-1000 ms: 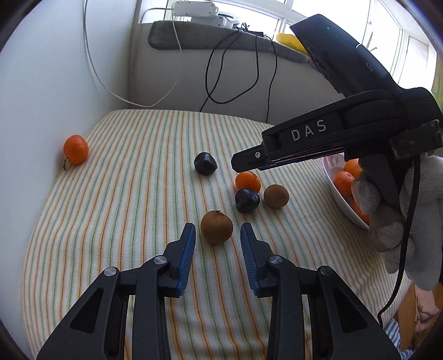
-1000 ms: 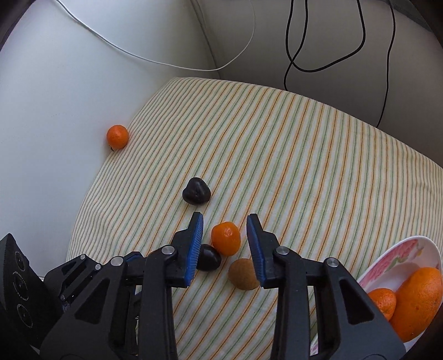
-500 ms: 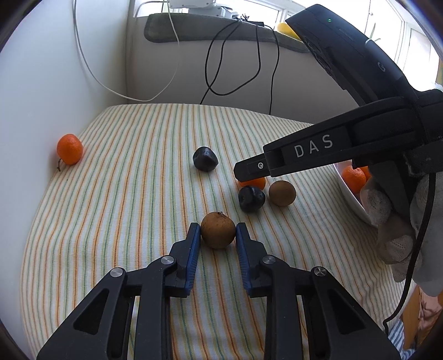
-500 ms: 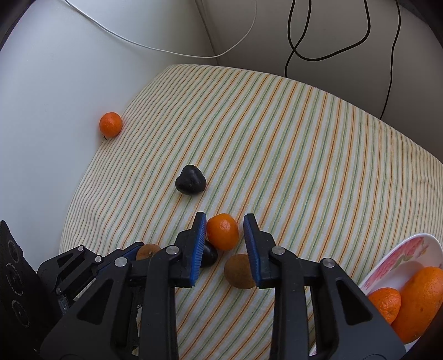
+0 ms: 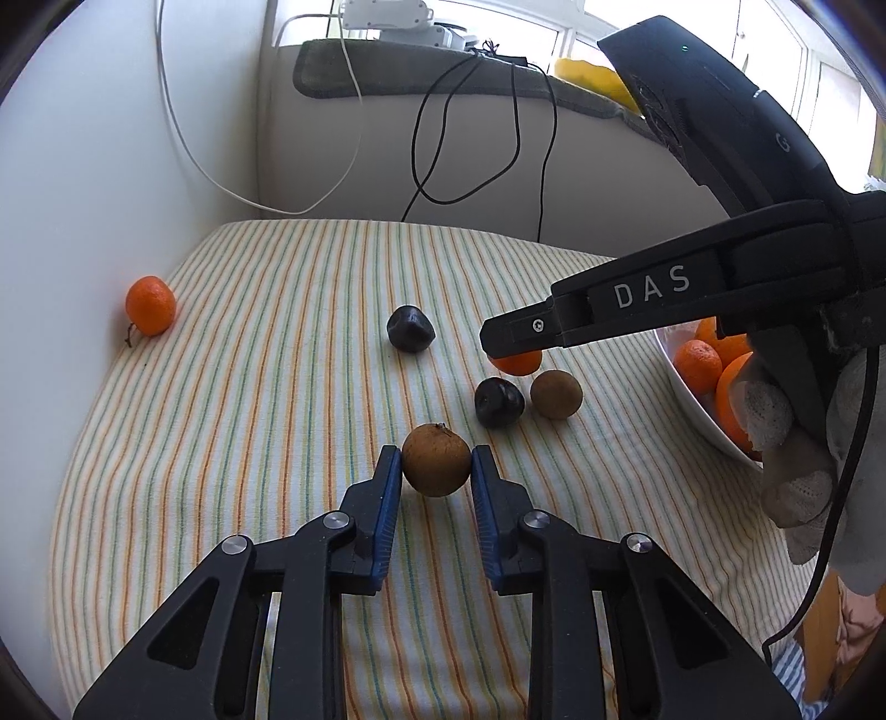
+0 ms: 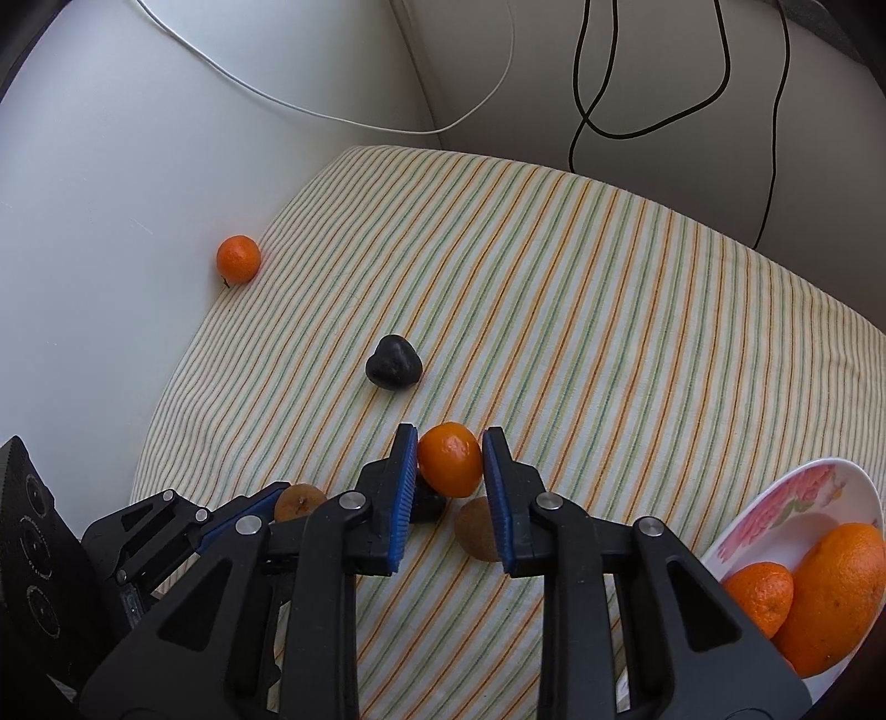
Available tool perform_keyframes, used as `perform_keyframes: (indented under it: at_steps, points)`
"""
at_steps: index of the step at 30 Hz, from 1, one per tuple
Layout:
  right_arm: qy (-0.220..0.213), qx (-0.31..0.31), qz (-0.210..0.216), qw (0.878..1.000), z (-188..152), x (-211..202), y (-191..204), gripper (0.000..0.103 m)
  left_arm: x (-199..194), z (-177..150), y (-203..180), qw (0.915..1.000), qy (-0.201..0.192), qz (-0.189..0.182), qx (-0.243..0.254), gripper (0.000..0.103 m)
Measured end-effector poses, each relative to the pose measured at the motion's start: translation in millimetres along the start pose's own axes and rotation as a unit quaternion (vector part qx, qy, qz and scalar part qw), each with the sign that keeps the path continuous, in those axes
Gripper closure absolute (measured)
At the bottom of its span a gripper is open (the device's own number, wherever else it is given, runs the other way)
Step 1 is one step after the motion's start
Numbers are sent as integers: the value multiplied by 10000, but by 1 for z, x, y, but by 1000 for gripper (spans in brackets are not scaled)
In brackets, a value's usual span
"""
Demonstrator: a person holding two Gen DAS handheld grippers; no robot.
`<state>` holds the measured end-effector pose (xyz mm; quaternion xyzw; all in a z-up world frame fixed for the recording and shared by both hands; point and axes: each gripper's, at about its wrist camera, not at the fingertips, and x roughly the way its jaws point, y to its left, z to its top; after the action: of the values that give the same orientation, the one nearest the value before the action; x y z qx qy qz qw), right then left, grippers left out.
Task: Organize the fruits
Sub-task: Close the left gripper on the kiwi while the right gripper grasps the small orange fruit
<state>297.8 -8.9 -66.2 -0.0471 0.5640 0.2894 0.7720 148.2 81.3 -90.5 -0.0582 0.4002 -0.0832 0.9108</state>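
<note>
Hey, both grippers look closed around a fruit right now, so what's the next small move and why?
Probably lift the right gripper straight up: its pads touch the small orange, and the bowl holding other oranges sits close on its right. The left gripper grips the brown fruit and can follow.

Bright daylight pours from the window [image 5: 565, 22] at twelve o'clock, blown out to white. Fruit casts soft shadows on the cloth [image 5: 266, 387]. Both views are sharp, bowed and dark-cornered at the edges.
</note>
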Motion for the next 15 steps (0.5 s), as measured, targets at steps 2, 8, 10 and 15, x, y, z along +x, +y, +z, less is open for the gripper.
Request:
perform_keyframes:
  at_steps: [2, 8, 10, 15]
  points:
    - [-85, 1, 20, 10000, -2, -9, -1, 78, -5, 0, -1, 10000, -39, -9, -9, 79]
    - [-309, -57, 76, 9995, -14, -38, -4, 78, -21, 1, -10, 9998, -170, -66, -4, 79]
    - [-390, -36, 152, 9991, -19, -51, -7, 78, -25, 1, -13, 9997, -208, -90, 3, 79]
    - [-597, -11, 195, 9980, -36, -83, -20, 78, -31, 7, -27, 9994, -286, -173, 74, 79]
